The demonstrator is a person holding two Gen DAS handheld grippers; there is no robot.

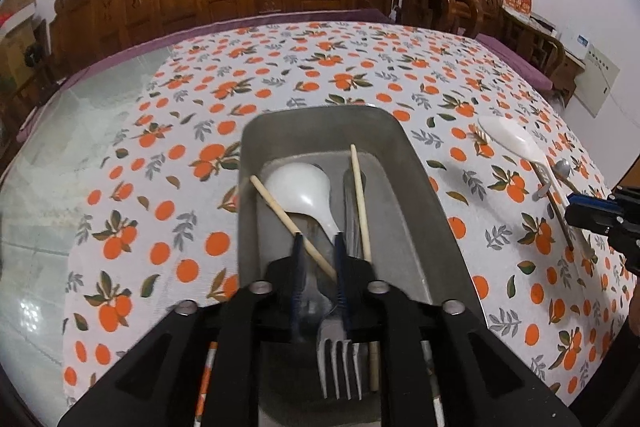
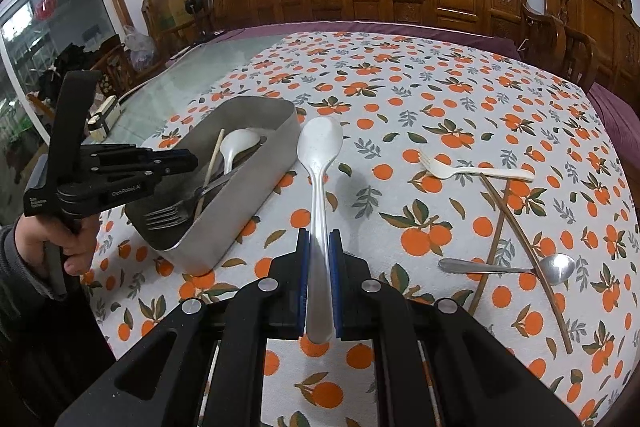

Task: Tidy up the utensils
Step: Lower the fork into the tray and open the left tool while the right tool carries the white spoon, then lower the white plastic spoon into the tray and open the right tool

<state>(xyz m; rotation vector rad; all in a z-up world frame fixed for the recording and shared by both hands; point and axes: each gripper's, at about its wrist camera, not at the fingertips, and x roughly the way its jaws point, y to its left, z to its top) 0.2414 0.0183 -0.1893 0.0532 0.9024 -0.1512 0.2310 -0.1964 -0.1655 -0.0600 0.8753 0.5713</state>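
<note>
While my right gripper pinches the white spoon by its handle, the blue pads press on both sides of the stem and the bowl points away from me, hanging over the cloth just right of the tin. My left gripper hangs over the near end of the tin, its jaws a little apart. The metal fork lies under them with its tines toward me, and its stem passes up between the pads; I cannot tell whether the pads touch it, though from the right wrist view the fork looks to be resting in the tin, its tines near the rim. A hand grips the left tool's handle at the left edge of that view. Inside the tin I see a white ladle with its bowl at the far end, one pale chopstick lying slantwise across it, and a second chopstick leaning up along the right side, its tip near the far wall. Something dark and metal lies beneath the second chopstick; I cannot make it out. On the cloth to the right, well apart from the tin, lie a white fork, two brown chopsticks crossed over each other, and a metal spoon that lies across them with its bowl to the right. The white fork's handle touches the upper end of one brown stick.
</note>
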